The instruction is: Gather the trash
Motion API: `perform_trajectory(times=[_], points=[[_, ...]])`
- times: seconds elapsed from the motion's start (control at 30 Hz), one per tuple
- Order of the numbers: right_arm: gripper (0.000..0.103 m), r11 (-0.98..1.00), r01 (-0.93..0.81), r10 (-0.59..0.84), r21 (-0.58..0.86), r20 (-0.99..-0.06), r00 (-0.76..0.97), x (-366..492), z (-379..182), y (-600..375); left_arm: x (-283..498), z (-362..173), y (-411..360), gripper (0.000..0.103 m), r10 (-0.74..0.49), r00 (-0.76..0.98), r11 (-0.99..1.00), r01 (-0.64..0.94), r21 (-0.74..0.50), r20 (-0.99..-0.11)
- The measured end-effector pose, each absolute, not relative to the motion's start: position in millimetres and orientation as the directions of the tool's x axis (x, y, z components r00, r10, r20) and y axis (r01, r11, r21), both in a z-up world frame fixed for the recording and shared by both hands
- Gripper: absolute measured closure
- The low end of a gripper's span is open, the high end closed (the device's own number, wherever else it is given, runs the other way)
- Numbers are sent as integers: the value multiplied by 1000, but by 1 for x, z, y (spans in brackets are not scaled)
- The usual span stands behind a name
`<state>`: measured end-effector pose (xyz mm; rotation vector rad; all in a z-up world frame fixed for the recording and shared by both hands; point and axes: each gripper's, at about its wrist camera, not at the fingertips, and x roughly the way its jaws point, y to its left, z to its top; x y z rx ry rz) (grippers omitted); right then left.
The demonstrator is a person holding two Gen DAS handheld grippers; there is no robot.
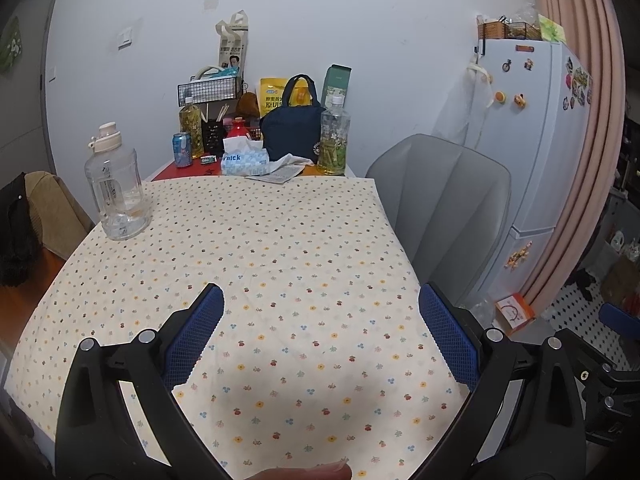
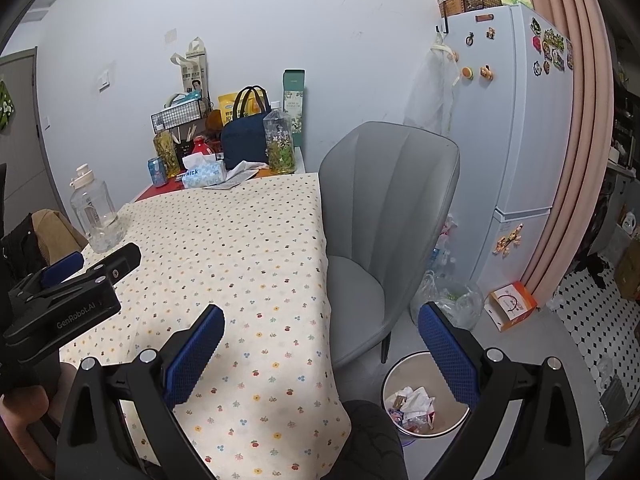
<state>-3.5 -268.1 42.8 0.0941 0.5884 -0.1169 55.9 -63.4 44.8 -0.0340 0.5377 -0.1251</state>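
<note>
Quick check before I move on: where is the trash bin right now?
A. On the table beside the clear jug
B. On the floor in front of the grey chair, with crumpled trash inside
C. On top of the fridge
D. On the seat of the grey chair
B: the right wrist view shows the trash bin on the floor in front of the grey chair, with crumpled paper and wrappers inside.

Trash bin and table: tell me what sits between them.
Nothing stands between: only bare grey floor separates the trash bin from the tablecloth's hanging edge; the right wrist view shows it.
</note>
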Motion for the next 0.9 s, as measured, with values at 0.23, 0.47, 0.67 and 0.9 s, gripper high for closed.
perform_trajectory(times=[0.23, 0.47, 0.67, 0.9], points=[[8, 990, 134, -81, 54, -558, 826, -3, 43, -268, 56, 44, -62, 6, -127, 852, 992, 107, -70, -508], [8, 990, 131, -80, 52, -556, 827, -3, 43, -266, 54, 46, -58, 6, -124, 855, 992, 101, -73, -504], [8, 990, 131, -80, 51, -558, 826, -2, 42, -265, 54, 46, -57, 6, -123, 855, 992, 100, -74, -503], [8, 990, 131, -85, 44, -556, 827, -1, 45, -262, 53, 45, -53, 6, -125, 855, 992, 96, -83, -503]])
